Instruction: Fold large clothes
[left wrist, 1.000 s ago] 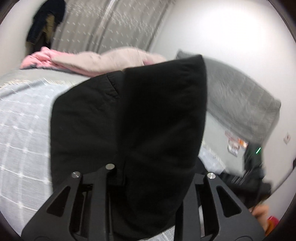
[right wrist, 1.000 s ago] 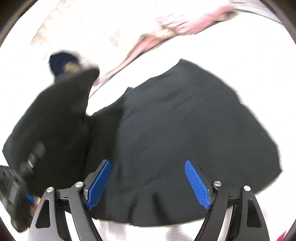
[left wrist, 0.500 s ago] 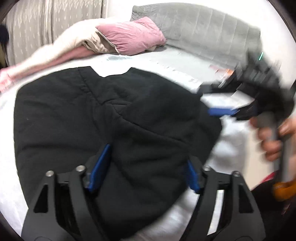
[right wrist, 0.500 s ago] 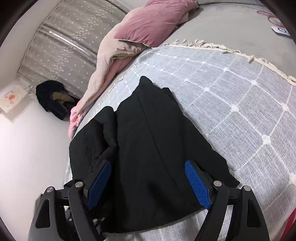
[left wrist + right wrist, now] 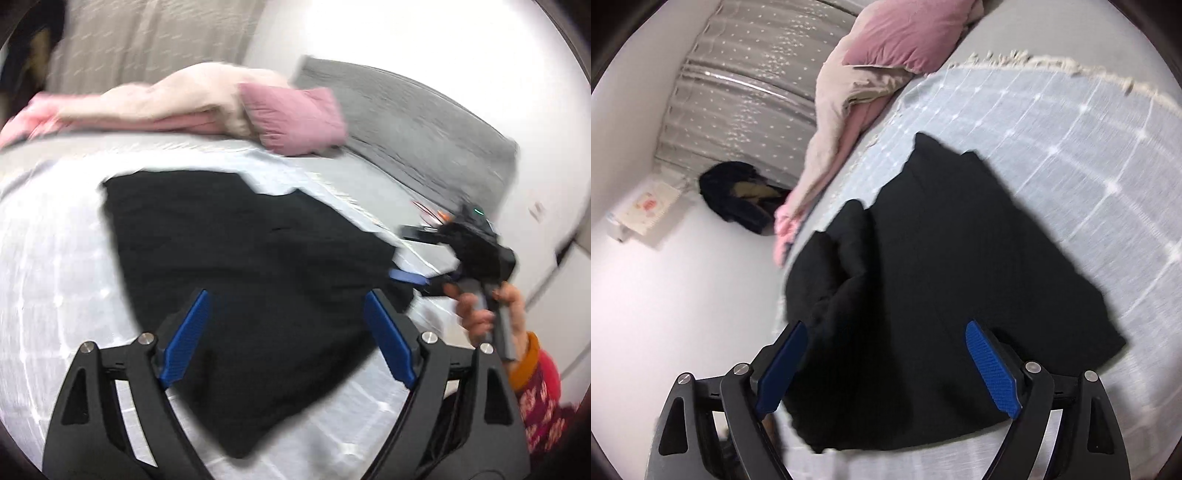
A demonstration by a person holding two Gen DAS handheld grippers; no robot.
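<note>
No readable text in either view.

The one printed item is a small white card or calendar [image 5: 646,210] hanging on the wall in the right wrist view; it carries a reddish mark (too small and blurred to tell whether it is lettering or a picture). In the left wrist view, a small green light [image 5: 479,211] glows on top of the right gripper [image 5: 413,258], but it forms no figure or letter. Some small white and orange items [image 5: 428,216] lie just behind that gripper on the bed, smeared by motion, and any print on them cannot be made out.
</note>
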